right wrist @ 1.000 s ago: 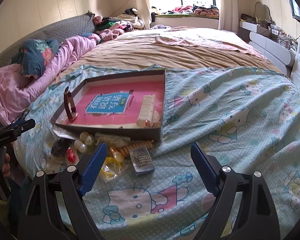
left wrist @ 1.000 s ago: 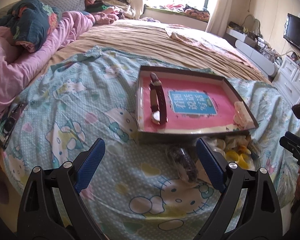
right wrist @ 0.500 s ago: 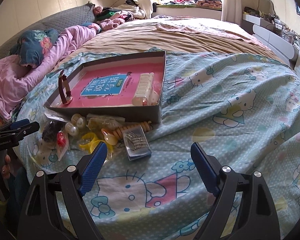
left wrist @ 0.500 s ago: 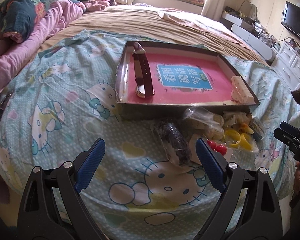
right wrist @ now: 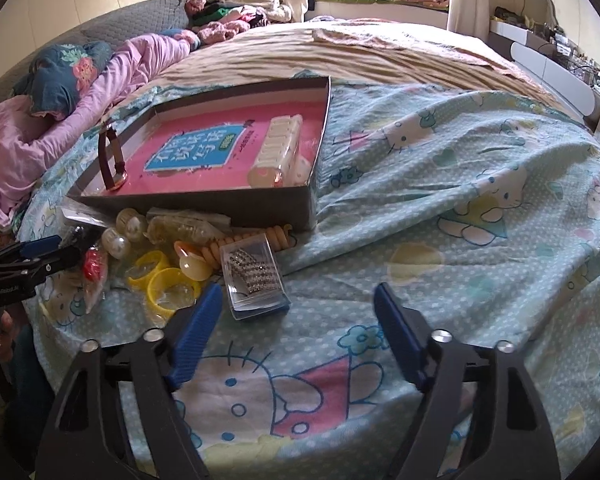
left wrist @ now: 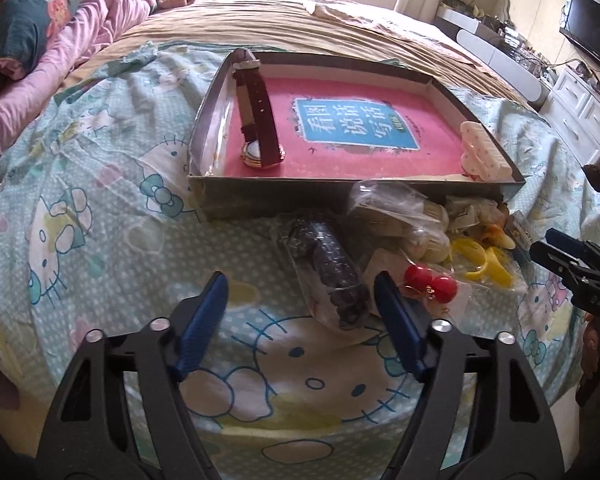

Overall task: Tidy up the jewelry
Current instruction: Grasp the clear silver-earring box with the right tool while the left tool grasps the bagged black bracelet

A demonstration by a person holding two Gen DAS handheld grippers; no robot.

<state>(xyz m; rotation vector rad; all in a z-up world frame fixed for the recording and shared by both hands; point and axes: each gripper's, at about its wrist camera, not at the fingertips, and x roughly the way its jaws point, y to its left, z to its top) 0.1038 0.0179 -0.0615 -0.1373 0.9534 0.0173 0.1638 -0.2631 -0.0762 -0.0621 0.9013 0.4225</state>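
Cartoon-print bedsheet (right wrist: pixel 439 184) bears a shallow box (right wrist: pixel 204 200) and bagged jewelry (left wrist: pixel 331 268)

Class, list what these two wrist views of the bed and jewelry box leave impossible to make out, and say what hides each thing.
- Watch dial, left wrist view: strap covers it; time unreadable.
- Dark item in the clear bag, left wrist view: wrinkled plastic glare hides what it is.
- Box front wall, right wrist view: piled bags hide its base.
- Right tongs, left wrist view: cut off by the frame edge.

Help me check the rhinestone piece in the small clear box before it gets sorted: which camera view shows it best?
The right wrist view. There the clear box lies whole just ahead of the right gripper, its sparkly rows plain. The left wrist view catches only a sliver of it at the pile's far right edge, contents unreadable.
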